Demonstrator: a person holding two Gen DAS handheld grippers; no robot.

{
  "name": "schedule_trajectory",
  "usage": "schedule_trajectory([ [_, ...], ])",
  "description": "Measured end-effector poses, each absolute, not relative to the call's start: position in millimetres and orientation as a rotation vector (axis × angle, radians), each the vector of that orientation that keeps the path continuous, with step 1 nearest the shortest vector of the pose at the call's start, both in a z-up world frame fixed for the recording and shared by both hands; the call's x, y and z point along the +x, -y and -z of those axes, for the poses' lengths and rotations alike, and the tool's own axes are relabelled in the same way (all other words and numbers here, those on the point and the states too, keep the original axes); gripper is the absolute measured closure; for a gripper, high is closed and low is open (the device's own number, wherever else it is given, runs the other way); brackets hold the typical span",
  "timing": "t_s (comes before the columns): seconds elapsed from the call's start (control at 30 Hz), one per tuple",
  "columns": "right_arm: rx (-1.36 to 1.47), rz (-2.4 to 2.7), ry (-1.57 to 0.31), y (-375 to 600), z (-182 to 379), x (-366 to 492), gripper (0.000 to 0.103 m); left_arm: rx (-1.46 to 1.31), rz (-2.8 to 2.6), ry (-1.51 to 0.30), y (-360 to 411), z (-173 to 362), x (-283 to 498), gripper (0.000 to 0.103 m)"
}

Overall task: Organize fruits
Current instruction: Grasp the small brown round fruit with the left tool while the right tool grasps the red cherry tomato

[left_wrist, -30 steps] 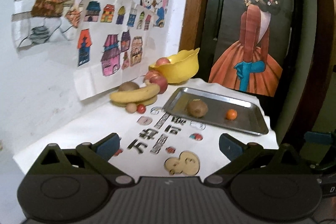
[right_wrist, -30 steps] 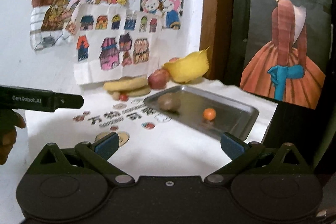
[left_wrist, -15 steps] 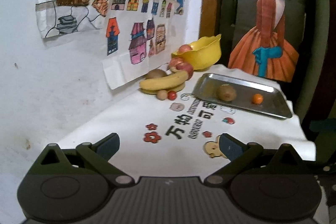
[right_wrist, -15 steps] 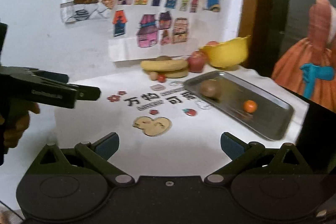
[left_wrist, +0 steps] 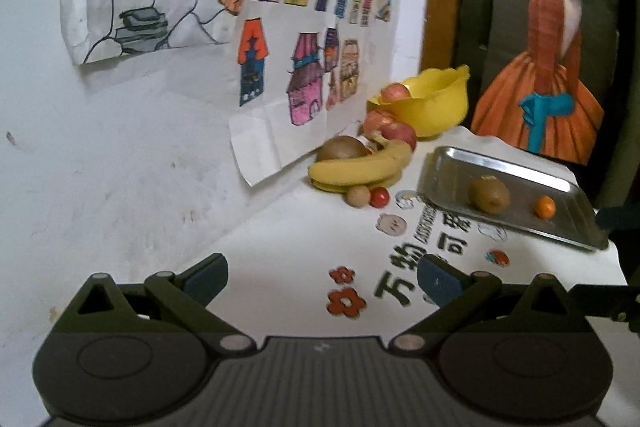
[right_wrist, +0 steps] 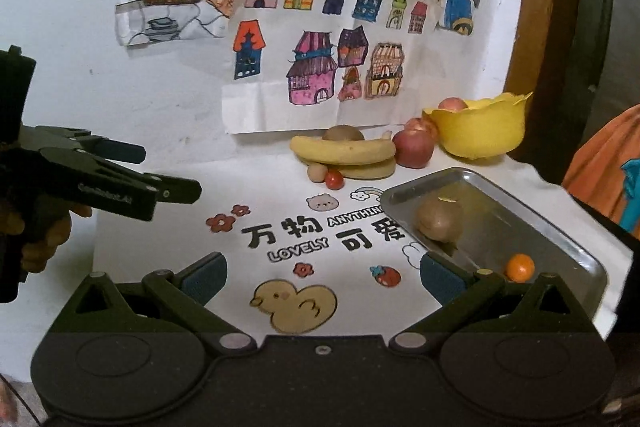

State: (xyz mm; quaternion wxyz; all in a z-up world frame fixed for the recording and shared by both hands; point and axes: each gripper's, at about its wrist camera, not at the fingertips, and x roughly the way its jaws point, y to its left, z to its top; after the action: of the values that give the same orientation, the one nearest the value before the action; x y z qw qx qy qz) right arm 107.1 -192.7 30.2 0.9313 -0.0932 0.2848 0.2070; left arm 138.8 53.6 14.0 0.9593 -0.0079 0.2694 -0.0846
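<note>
The tabletop (right_wrist: pixel 168 267), under a white printed cloth, meets the wall along its far edge, and all the fruit sits toward the far right corner. Largest there is the steel tray (right_wrist: pixel 560 223), lying along the right edge; then the yellow bowl (right_wrist: pixel 480 131) in the far right corner, with one apple (right_wrist: pixel 452 103) showing over its rim.

Next come the two bananas (right_wrist: pixel 344 151), stacked against the far edge, with a kiwi (right_wrist: pixel 343 133) behind them and a red apple (right_wrist: pixel 414 149) between them and the bowl (a second apple seems to sit behind it, mostly hidden). Inside the tray a second kiwi (right_wrist: pixel 438 217) lies near its far end and a small orange (right_wrist: pixel 519 267) near its near end. Smallest are a tan round fruit (right_wrist: pixel 317 172) and a cherry tomato (right_wrist: pixel 334 180), touching each other just in front of the bananas.

The left gripper (left_wrist: pixel 322 277) hovers over the near left part of the cloth with its jaws apart and nothing between them. The right gripper (right_wrist: pixel 322 273) is likewise spread and empty, near the tray's near end.

Most of the sorting looks undone. The likely trouble lies in the crowding: reaching for a banana could knock the two small round fruits rolling toward the table's edge, and lifting the top banana may drag the one beneath. The tray's smooth floor could let the orange roll if the tray is bumped.
</note>
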Motion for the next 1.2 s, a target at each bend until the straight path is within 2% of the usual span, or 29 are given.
schedule_trajectory([
  [0.13,-0.165,-0.446,-0.579,193,-23,132,0.002,-0.024,0.164,-0.542,-58,-10,154,0.000],
  [0.43,-0.170,-0.476,-0.580,182,-10,209,0.015,0.015,0.177,-0.553,-59,4,196,0.000],
  [0.63,-0.202,-0.520,-0.615,166,8,262,0.032,0.023,0.220,-0.555,-58,10,218,0.000],
  [0.7,-0.227,-0.527,-0.641,160,16,275,0.043,0.020,0.229,-0.557,-58,11,223,0.000],
  [1.03,-0.231,-0.554,-0.690,142,44,317,0.053,0.032,0.230,-0.572,-59,17,241,0.000],
  [1.2,-0.212,-0.574,-0.690,138,48,325,0.062,0.030,0.231,-0.581,-58,20,249,0.000],
])
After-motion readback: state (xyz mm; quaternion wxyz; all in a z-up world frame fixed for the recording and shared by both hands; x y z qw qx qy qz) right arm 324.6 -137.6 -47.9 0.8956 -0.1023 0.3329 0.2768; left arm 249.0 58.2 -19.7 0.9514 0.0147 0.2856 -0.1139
